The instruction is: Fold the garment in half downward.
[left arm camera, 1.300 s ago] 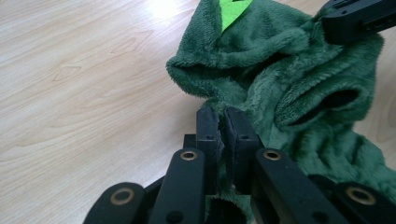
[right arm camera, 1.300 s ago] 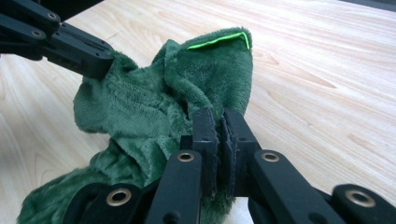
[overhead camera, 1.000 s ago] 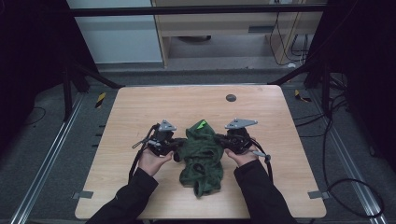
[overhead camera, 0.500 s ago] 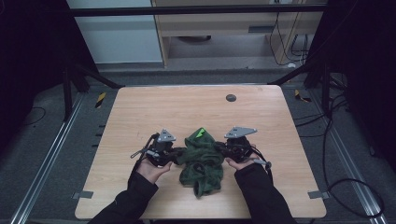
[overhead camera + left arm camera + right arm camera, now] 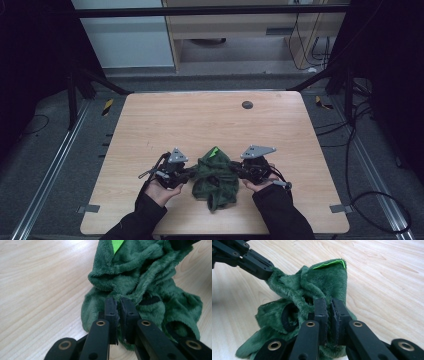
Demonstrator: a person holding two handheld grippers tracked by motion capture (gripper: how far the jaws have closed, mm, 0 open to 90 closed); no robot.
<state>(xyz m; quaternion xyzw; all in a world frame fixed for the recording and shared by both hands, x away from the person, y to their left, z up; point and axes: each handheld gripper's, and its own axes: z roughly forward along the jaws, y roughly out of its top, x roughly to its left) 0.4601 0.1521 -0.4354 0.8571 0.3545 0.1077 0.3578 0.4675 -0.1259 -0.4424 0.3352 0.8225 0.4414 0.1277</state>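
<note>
Dark green plush fleece garment with bright lime-green patch and black ribbed cuff, between black two-jaw grippers; pale wood-grain table beneath.

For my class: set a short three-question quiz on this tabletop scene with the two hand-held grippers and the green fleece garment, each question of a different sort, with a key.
1. True or false: the left gripper is shut on the green fleece garment.
2. Multiple choice: where does the small dark round disc lie on the wooden table? A. under the garment; B. near the far edge, apart from the garment; C. between the right gripper's jaws.
3. Fill in: the patch near the top of the garment is bright ____.

Key: 1 true. 2 B. 3 green. The right gripper also pinches the fleece, from the opposite side.
</note>
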